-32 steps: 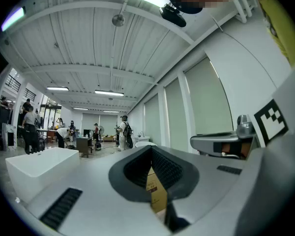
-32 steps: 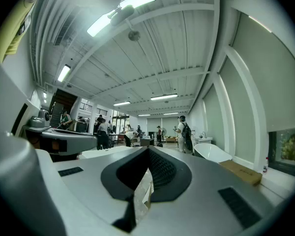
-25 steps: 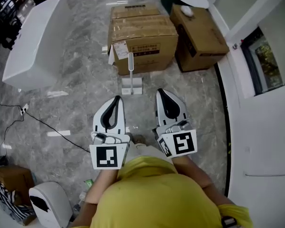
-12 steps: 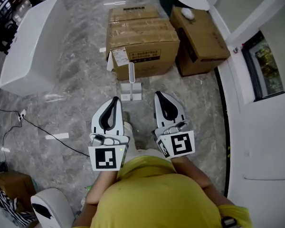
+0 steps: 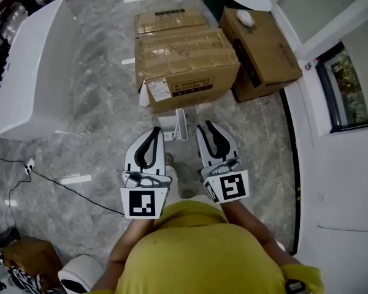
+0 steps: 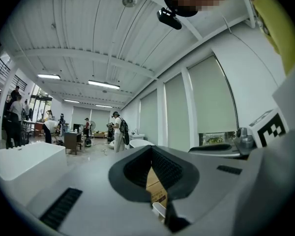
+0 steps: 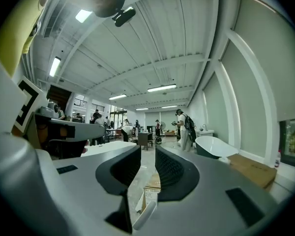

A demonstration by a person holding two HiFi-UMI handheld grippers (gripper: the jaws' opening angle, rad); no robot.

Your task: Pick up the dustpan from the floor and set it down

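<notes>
Dustpan (image 5: pixel 179 125), white plastic, upright handle: standing on grey marble floor (image 5: pixel 98 103), just before brown cardboard box (image 5: pixel 184 60). Left hand-held gripper (image 5: pixel 154 131) clenched, empty. Right hand-held gripper (image 5: pixel 207 126) released, jaws just opened slightly, nothing between.

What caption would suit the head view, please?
Left tongs shut, right tongs just opening and empty, above a white dustpan beside cardboard boxes.

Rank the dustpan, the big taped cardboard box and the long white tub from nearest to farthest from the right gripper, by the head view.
From the right gripper, whose jaws have just been opening with nothing between them:
1. dustpan, just left of its tip.
2. big taped cardboard box, ahead, beyond the dustpan.
3. long white tub, far left.
</notes>
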